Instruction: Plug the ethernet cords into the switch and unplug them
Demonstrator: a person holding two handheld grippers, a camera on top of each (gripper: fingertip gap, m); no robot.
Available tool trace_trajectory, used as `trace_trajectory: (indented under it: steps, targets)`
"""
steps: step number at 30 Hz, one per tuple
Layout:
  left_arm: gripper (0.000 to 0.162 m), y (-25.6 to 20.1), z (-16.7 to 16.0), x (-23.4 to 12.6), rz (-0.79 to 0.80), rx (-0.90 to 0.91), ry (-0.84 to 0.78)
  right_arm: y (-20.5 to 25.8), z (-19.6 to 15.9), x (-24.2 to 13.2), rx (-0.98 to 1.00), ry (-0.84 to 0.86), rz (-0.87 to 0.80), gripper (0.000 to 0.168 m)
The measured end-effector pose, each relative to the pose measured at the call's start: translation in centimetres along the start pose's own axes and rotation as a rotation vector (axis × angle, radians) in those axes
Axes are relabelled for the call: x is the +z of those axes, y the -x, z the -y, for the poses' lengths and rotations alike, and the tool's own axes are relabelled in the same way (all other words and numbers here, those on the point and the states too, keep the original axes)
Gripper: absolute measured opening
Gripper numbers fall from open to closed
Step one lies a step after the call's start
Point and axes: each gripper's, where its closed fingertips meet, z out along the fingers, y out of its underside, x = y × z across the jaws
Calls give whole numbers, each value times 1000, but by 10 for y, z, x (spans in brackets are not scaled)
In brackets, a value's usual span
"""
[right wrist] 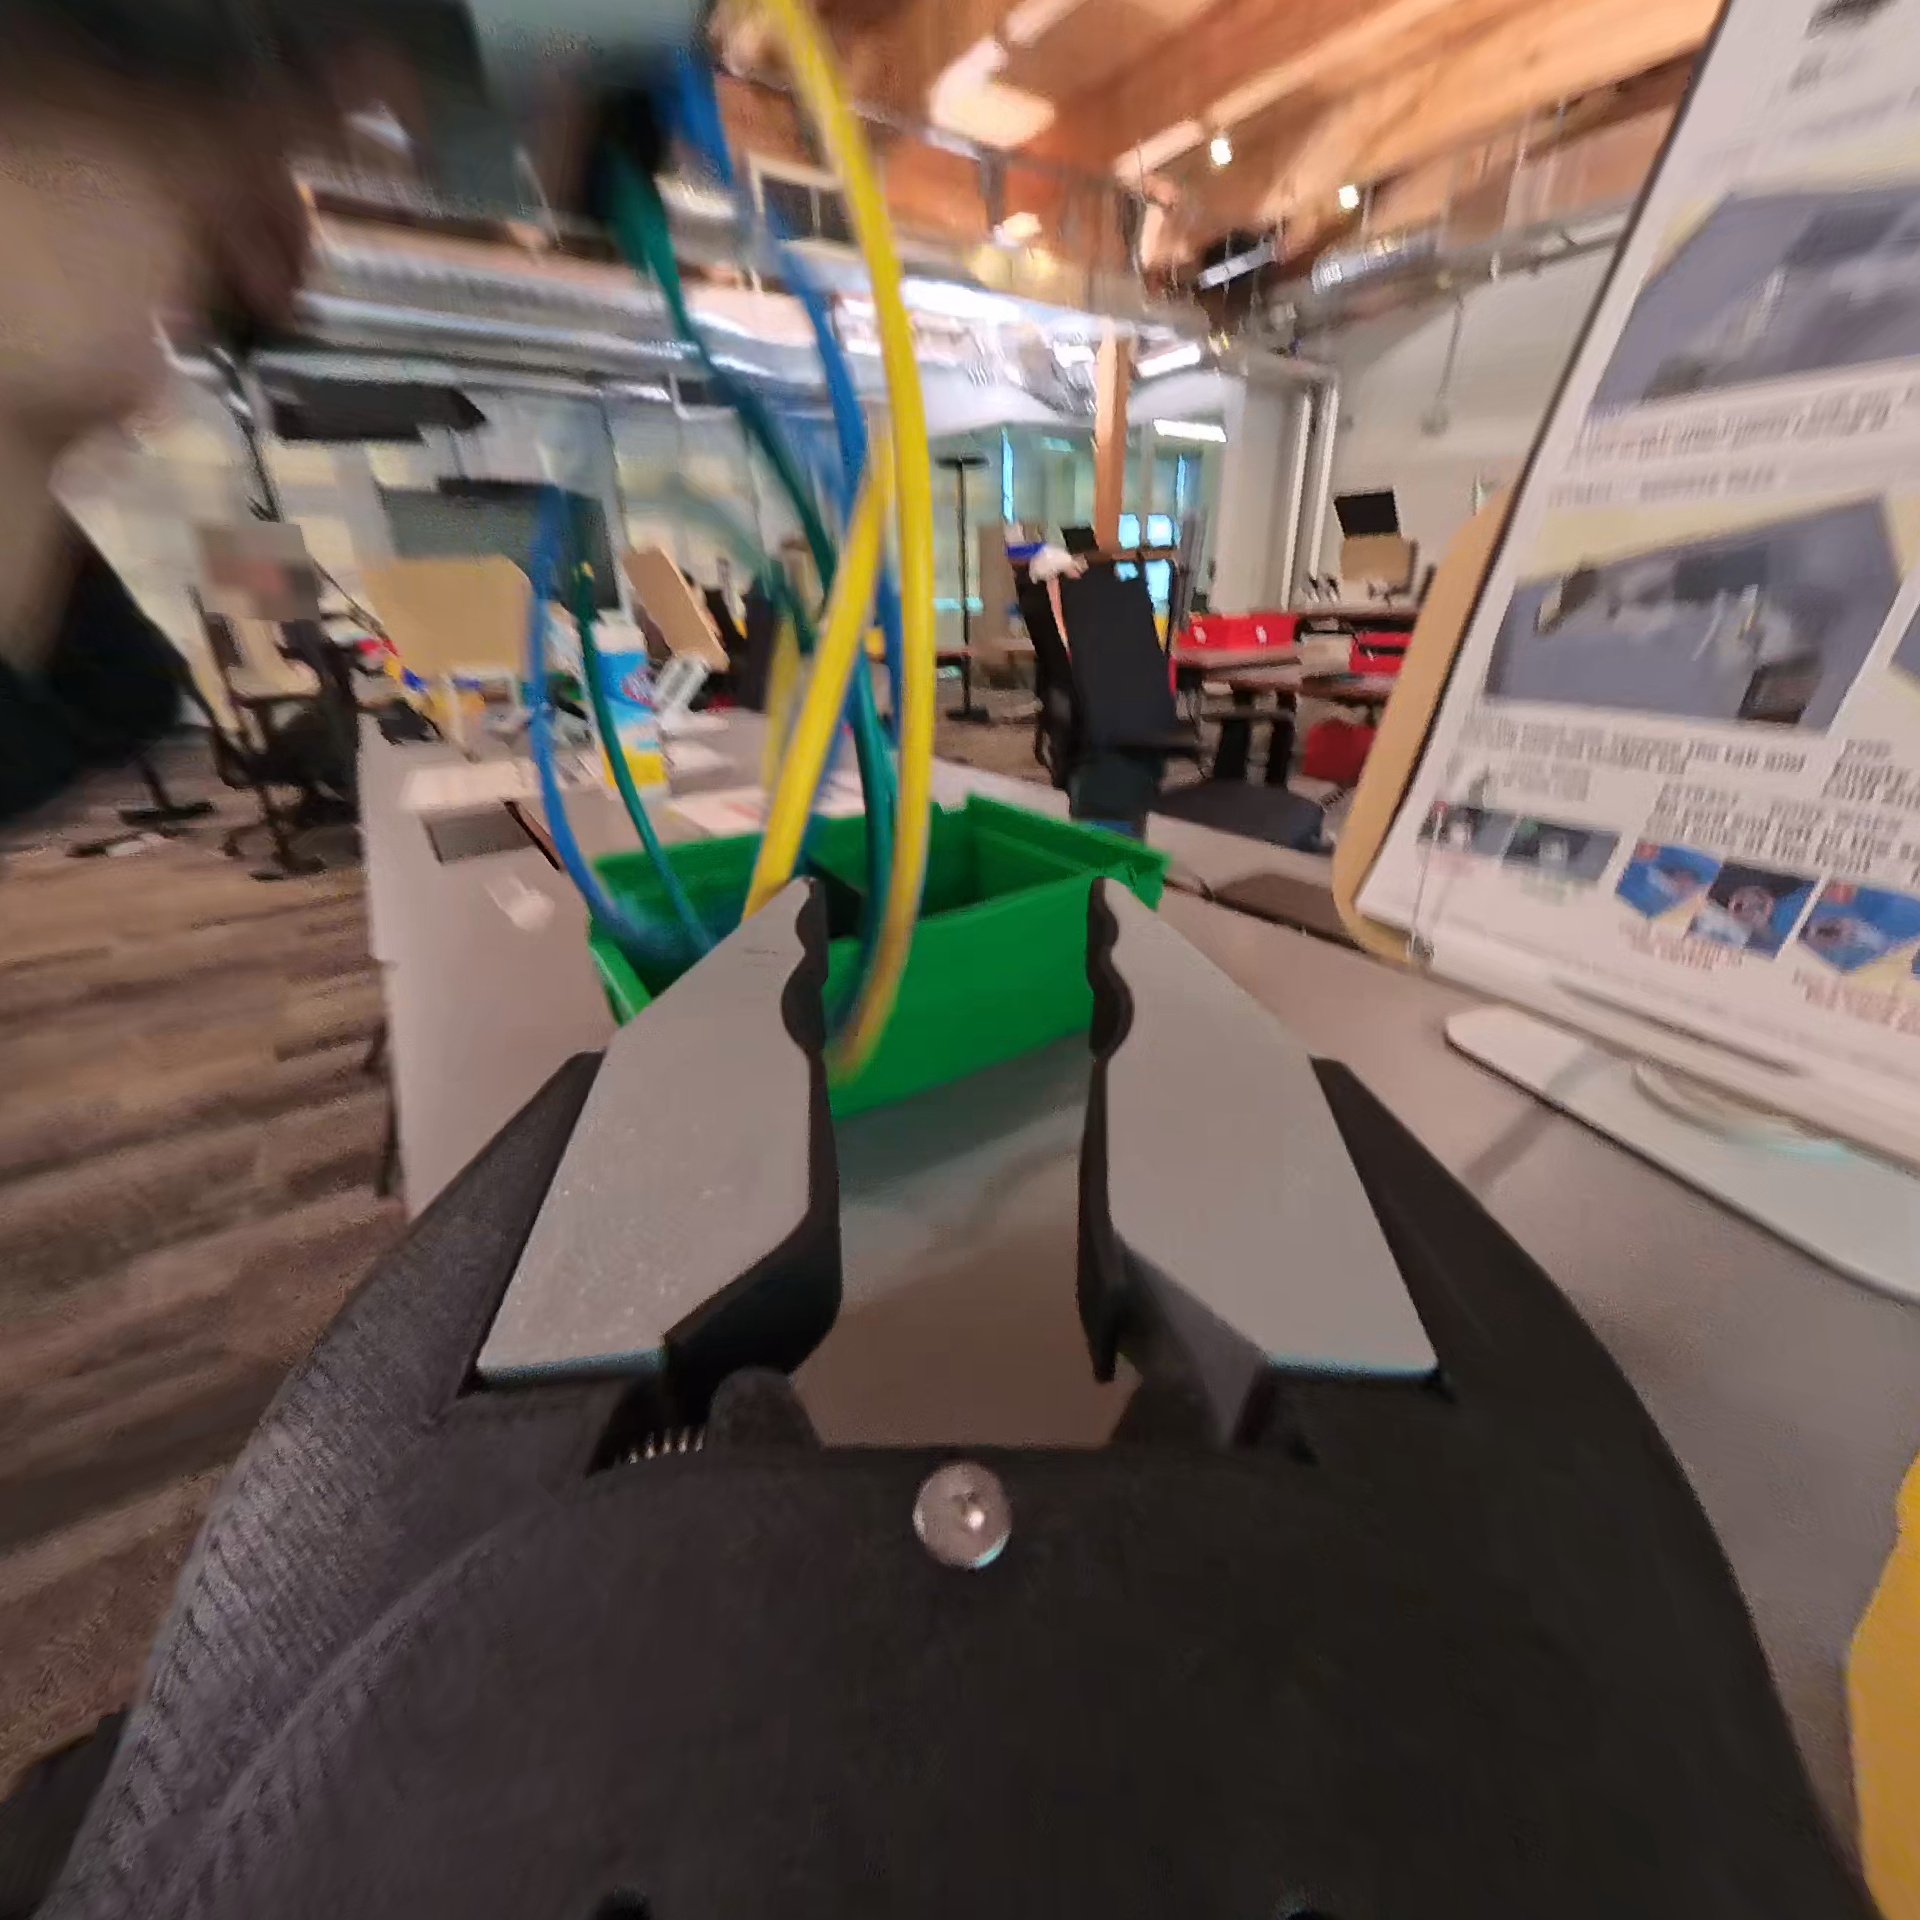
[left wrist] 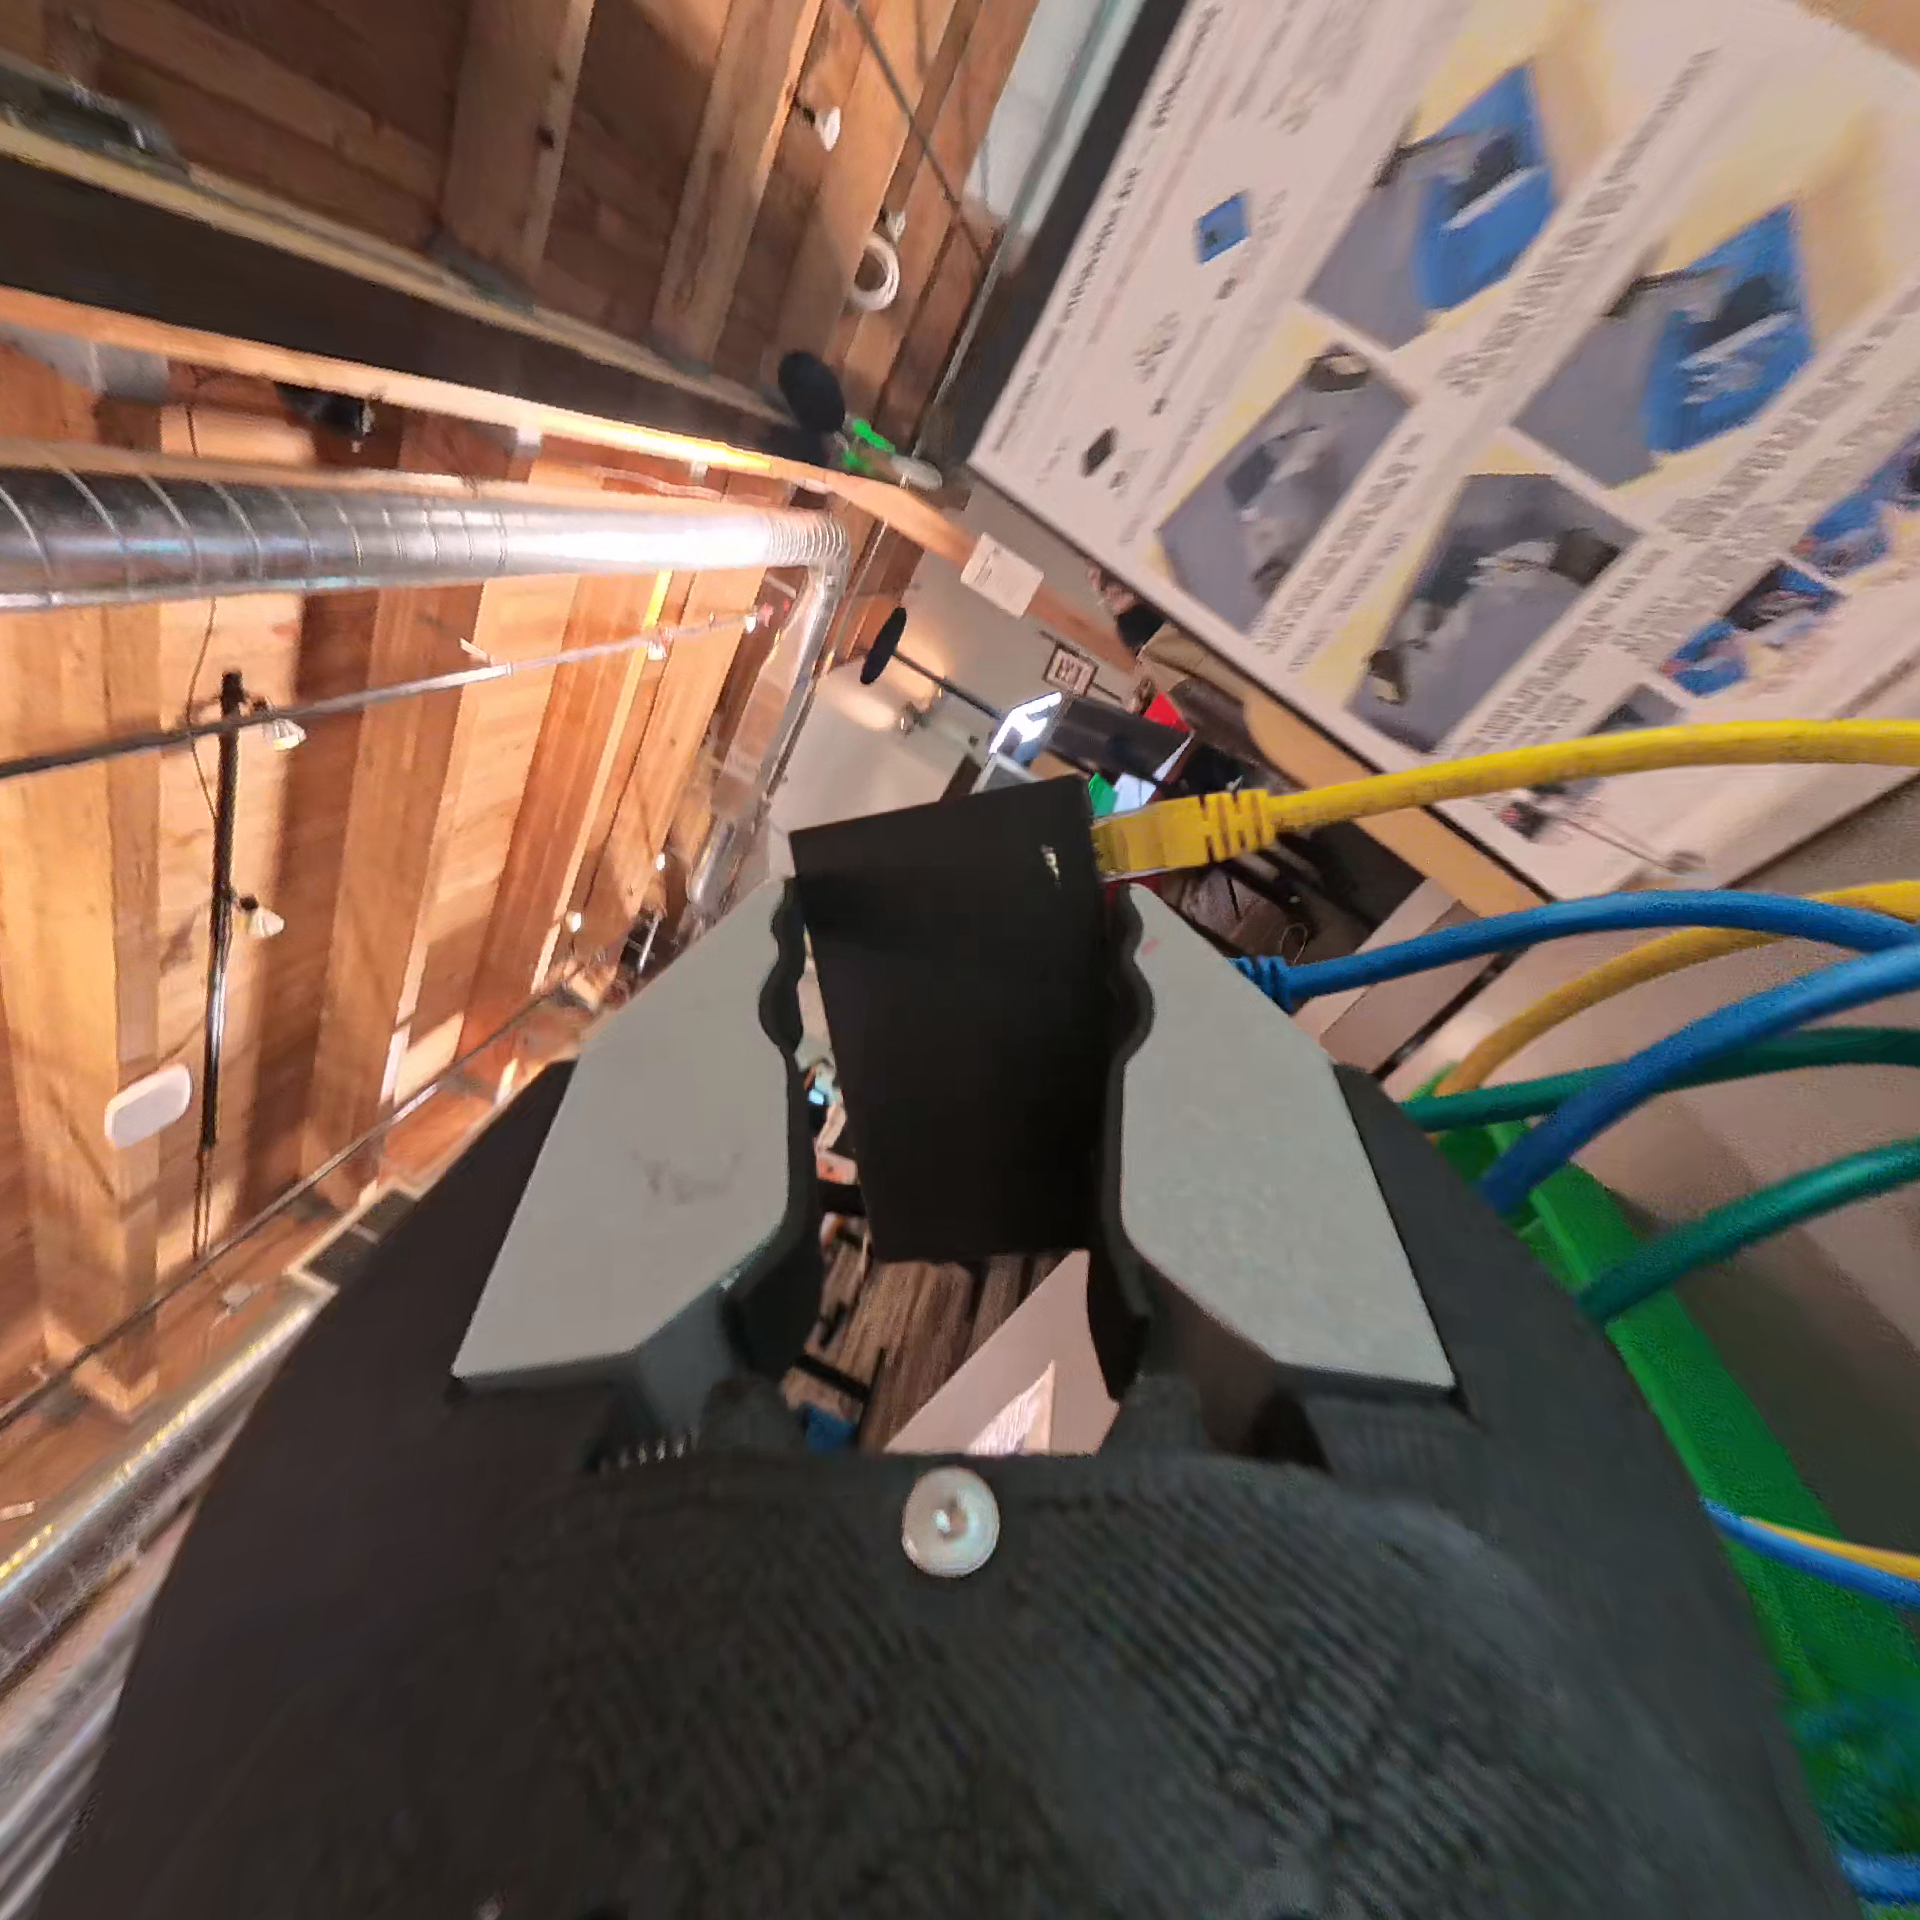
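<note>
Wooden ceiling beams fill the left wrist view, where the left gripper (left wrist: 956,977) clamps the black box-shaped switch (left wrist: 956,1029) aloft, its yellow ethernet cord (left wrist: 1455,779) plugged in. The right gripper (right wrist: 956,966) hangs wide and empty near the green plastic bin (right wrist: 977,935); the trailing cords' weight could twist the switch loose.

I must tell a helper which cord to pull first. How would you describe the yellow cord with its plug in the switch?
Find the left gripper, its fingers clamped on the black switch. Several cords run off to the switch's right. The one meant is the yellow cord, uppermost: its ribbed yellow plug sits at the switch's top corner, above the blue cord.
</note>
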Motion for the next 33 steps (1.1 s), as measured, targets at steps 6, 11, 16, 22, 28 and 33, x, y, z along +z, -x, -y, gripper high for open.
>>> trace_trajectory:
  steps: [6, 11, 16, 22, 28, 33]
  targets:
    - [58, -91, 1, -44, 21, 48, -208, 0, 46, -25, 4, -89, 19, 53]
    - [57, -140, 10, -64, -18, 71, -285, 11, 27, -15, 166, -15, 208, 63]
    - [57, -162, 30, -88, -28, 87, -401, 31, 23, -14, 247, -18, 371, 66]
    - [57, -187, 26, -99, -57, 26, -377, 50, -3, -12, 47, 117, 403, 22]
    - [57, -193, 14, -115, -135, -90, -339, 60, -15, -15, -69, 183, 424, 22]
    - [21, -182, -7, -134, -370, -458, -292, 33, -18, -11, -162, 213, 244, 22]
